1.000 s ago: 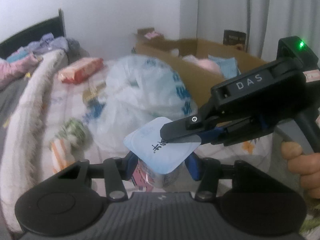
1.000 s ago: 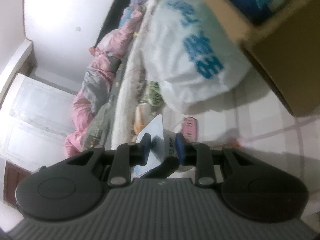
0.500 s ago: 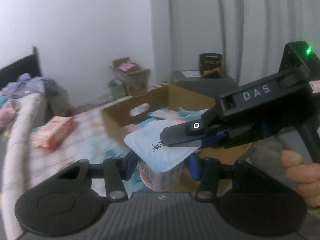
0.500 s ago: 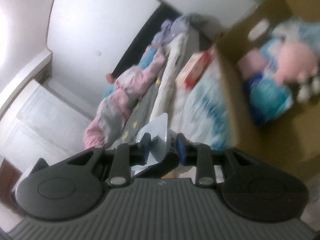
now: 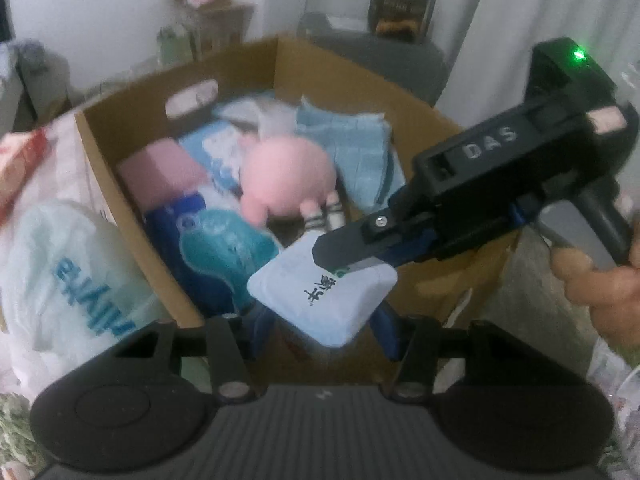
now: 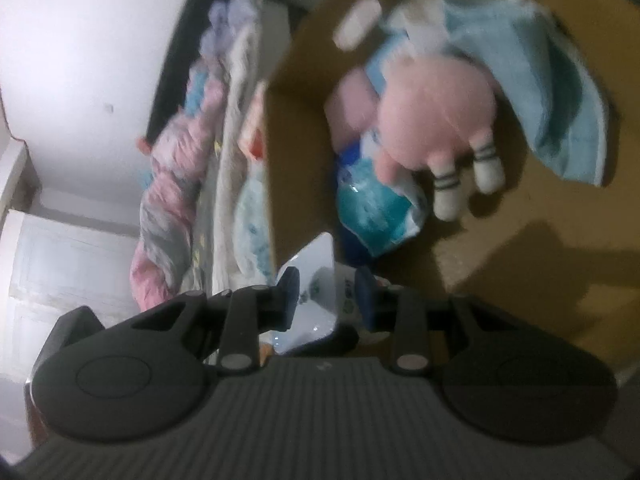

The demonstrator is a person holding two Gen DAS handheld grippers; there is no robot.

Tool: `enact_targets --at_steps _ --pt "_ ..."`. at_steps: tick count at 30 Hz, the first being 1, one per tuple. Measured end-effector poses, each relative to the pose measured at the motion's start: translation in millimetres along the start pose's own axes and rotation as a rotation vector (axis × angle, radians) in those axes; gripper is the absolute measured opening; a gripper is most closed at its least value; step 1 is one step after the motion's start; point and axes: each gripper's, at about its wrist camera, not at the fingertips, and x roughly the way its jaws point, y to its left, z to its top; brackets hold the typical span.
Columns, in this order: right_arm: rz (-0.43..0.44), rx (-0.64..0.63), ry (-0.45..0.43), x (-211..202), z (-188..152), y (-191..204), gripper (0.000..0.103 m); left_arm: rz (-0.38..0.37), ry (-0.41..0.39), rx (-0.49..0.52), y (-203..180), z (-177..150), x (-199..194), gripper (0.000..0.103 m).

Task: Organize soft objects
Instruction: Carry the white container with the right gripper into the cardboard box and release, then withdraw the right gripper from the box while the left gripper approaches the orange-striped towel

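Observation:
Both grippers hold one tissue cup with a pale blue square lid (image 5: pixel 320 300). My left gripper (image 5: pixel 320 330) is shut on the cup's body under the lid. My right gripper (image 6: pixel 326 290), seen from the side in the left wrist view (image 5: pixel 348 250), is shut on the lid's edge (image 6: pixel 316 288). The cup hangs over the near edge of an open cardboard box (image 5: pixel 100 116). Inside lie a pink plush toy (image 5: pixel 286 178), a teal packet (image 5: pixel 224 248), a pink block (image 5: pixel 160 174) and a light blue cloth (image 5: pixel 344 144).
A white plastic bag with blue print (image 5: pixel 76 276) lies left of the box on the bed. A red-and-white packet (image 5: pixel 20 156) sits behind it. Pink bedding (image 6: pixel 172 200) lies along the bed. A small box (image 5: pixel 208 12) and a dark tin (image 5: pixel 400 8) stand at the wall.
Both grippers carried the cup from above the bed to the right and over the cardboard box. The view now looks down into the box.

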Motion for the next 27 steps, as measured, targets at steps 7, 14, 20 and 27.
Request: enact_targets --at_steps 7,14,20,27 --pt "-0.146 0.016 0.101 36.1 23.6 -21.5 0.033 0.003 -0.043 0.000 4.7 4.6 -11.6 0.069" --pt "-0.177 -0.029 0.103 50.5 20.7 -16.5 0.033 0.022 -0.134 -0.017 10.8 -6.9 -44.3 0.069" --pt "-0.174 -0.114 0.090 53.1 14.0 -3.5 0.021 0.110 -0.183 -0.086 35.5 -29.3 -69.8 0.069" --pt "-0.154 -0.134 0.149 61.5 1.8 1.5 0.020 0.177 -0.203 -0.192 70.7 -67.0 -95.0 0.069"
